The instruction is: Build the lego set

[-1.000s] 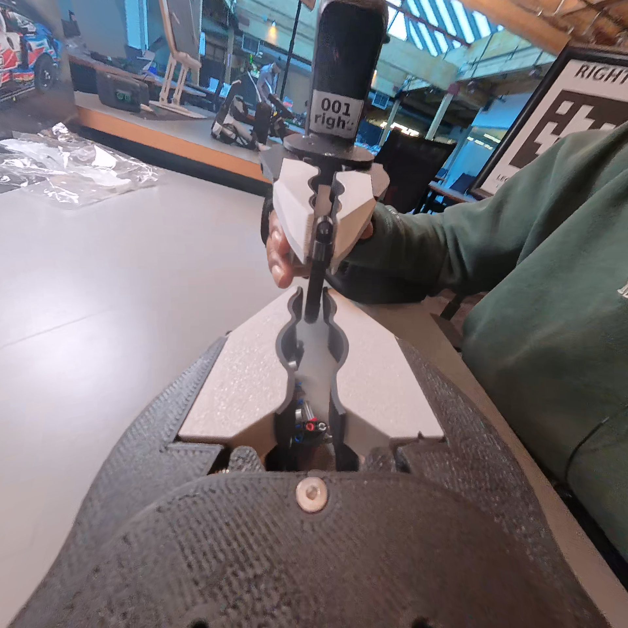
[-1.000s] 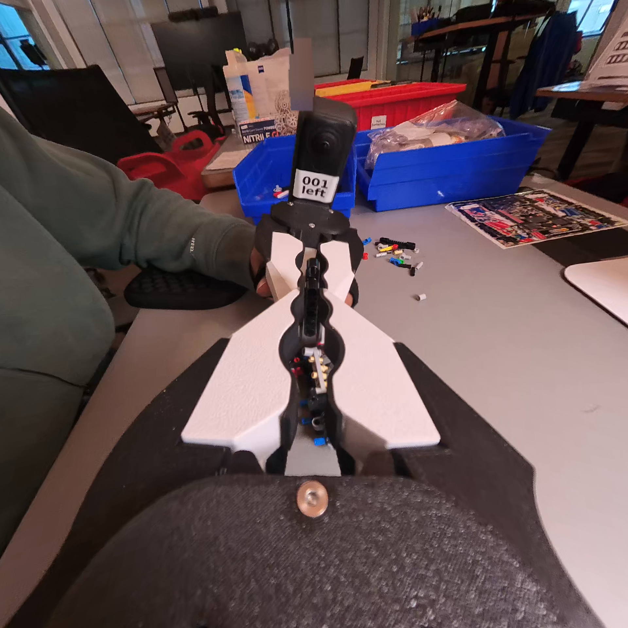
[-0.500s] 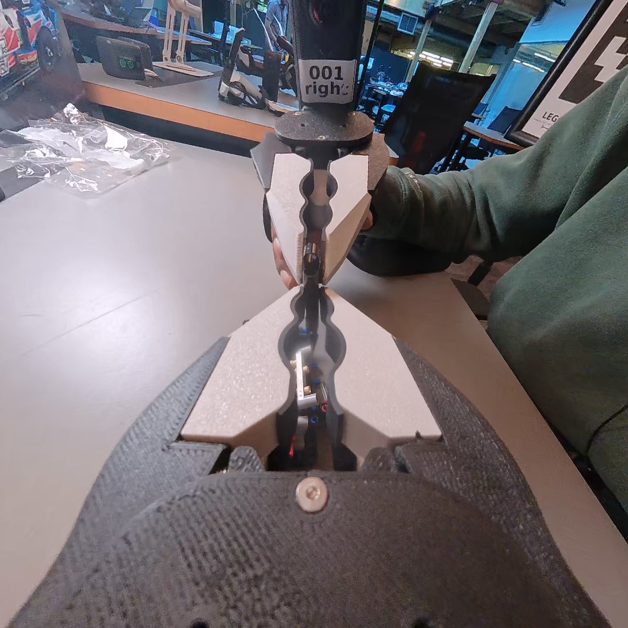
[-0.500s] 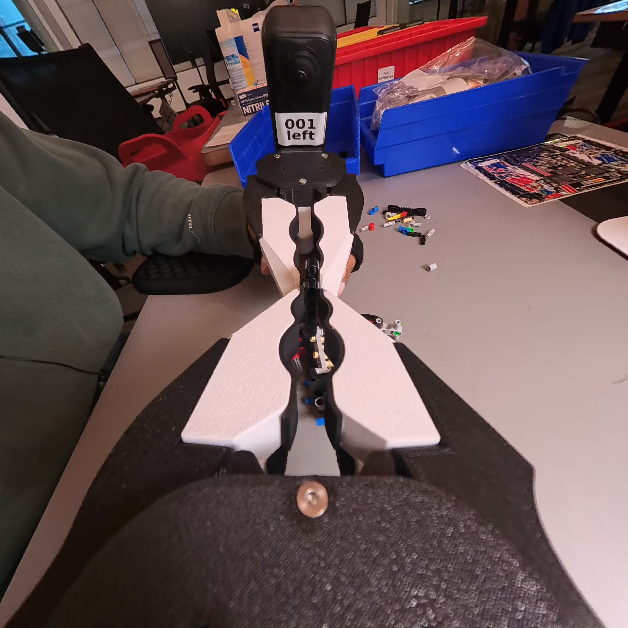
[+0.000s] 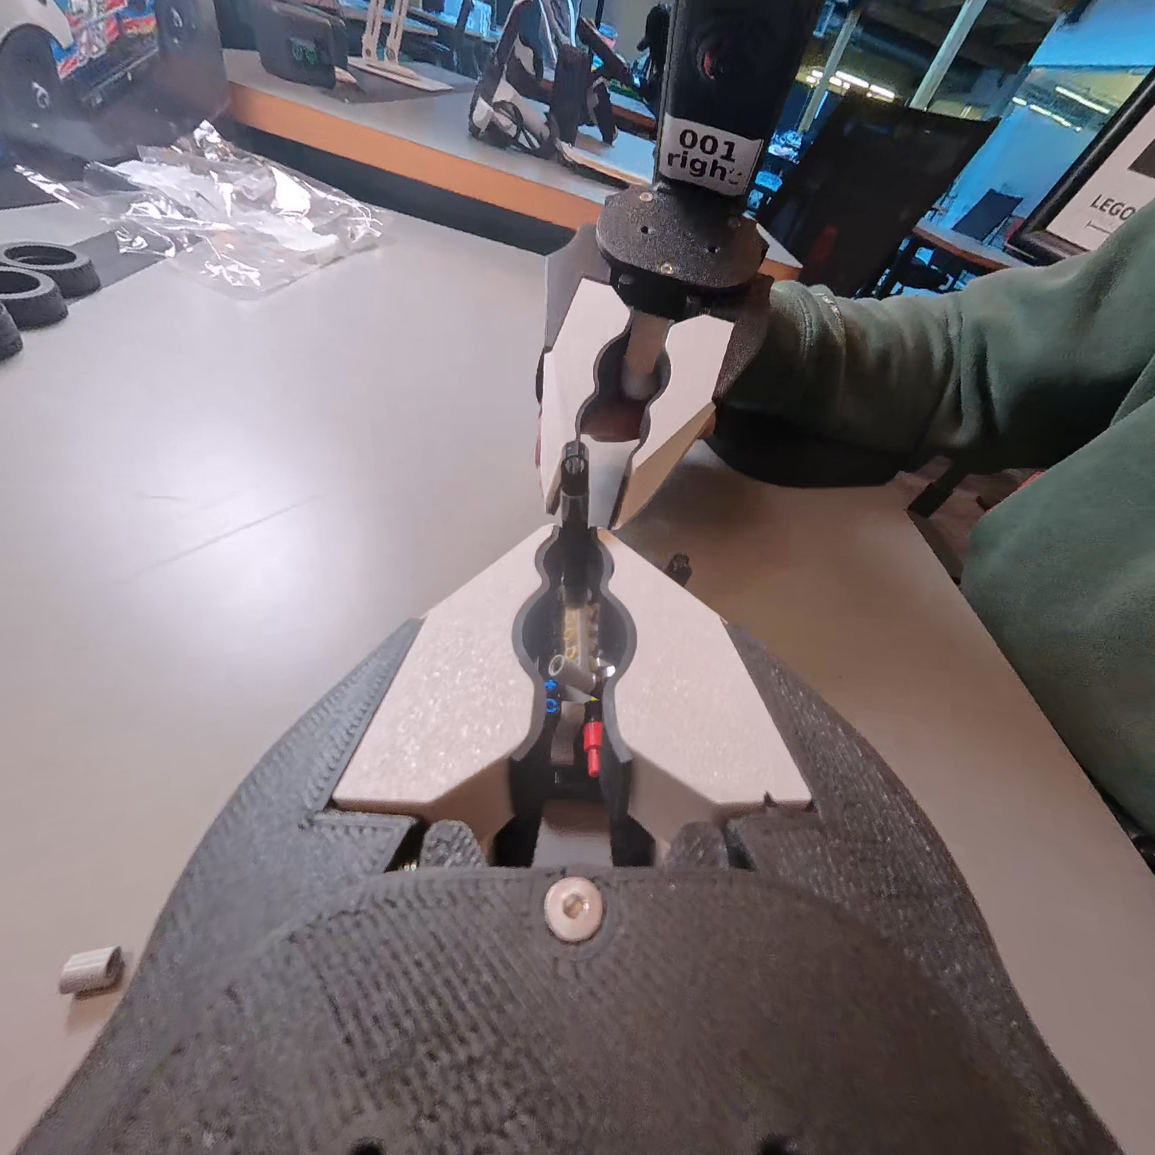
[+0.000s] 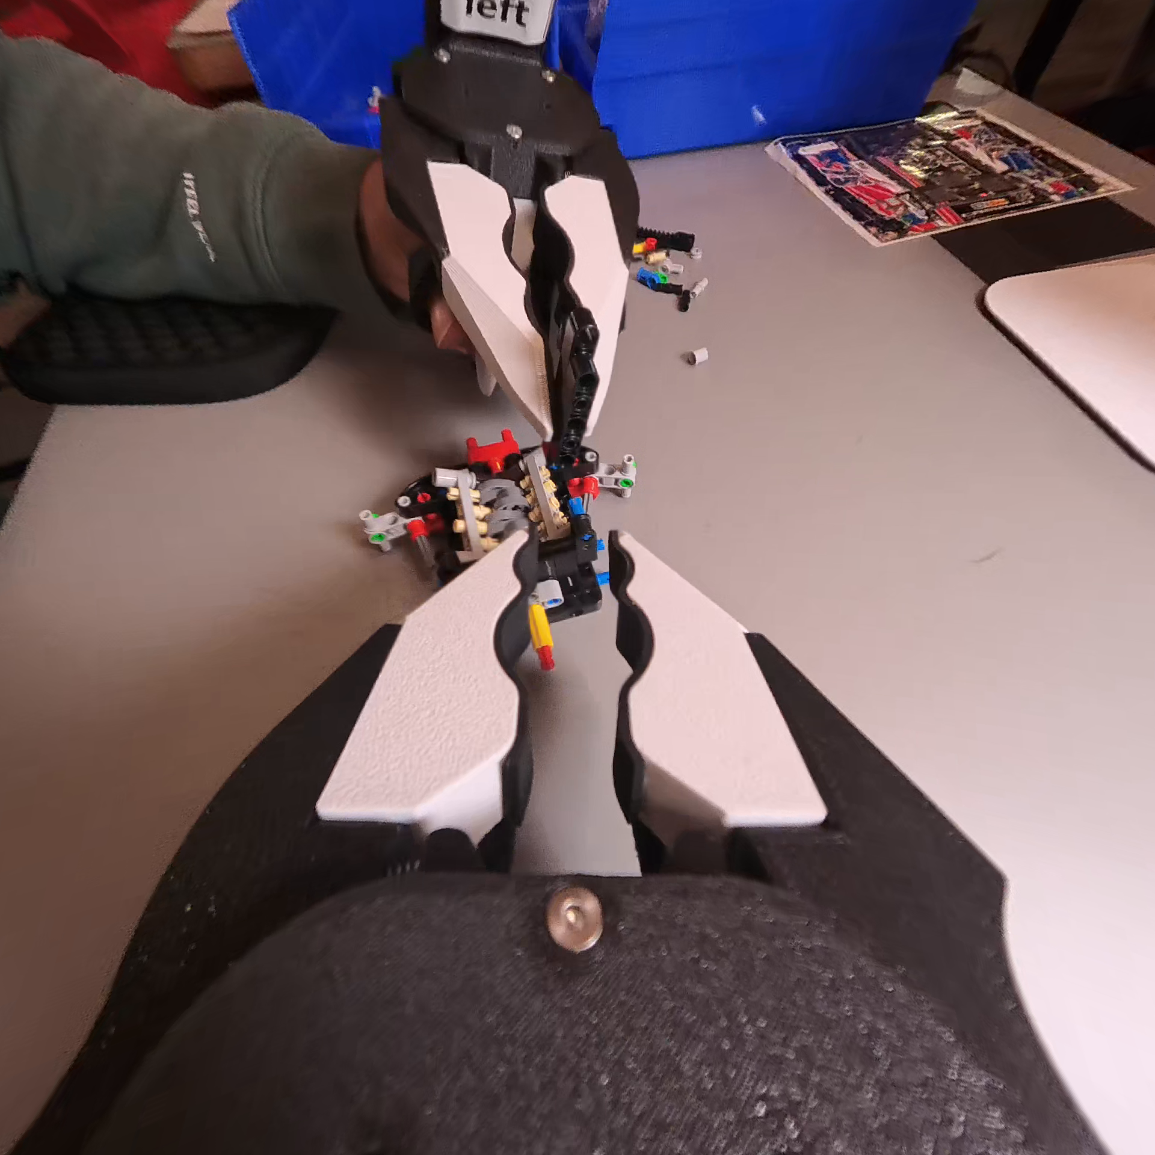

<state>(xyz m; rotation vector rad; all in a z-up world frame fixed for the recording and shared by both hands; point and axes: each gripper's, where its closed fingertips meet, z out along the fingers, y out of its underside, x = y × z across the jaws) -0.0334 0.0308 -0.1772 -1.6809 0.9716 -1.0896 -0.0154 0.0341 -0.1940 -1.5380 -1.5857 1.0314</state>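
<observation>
The left hand-held gripper point(image 6: 572, 431), upper centre of the right wrist view, pinches a black Lego beam point(image 6: 578, 381) joined to the Lego assembly point(image 6: 500, 506) at mid-frame on the grey table point(image 6: 875, 500). The right hand-held gripper point(image 6: 569, 544) stands parted and holds nothing, its tips either side of the assembly's near end. Loose Lego pieces point(image 6: 665, 265) lie at upper right.

Grey table point(image 5: 250, 437) — orange-edged bench point(image 5: 406, 150) behind.

Crumpled clear plastic bag point(image 5: 237, 212) on the grey table point(image 5: 250, 437), blue bins point(image 6: 750, 69) behind
</observation>
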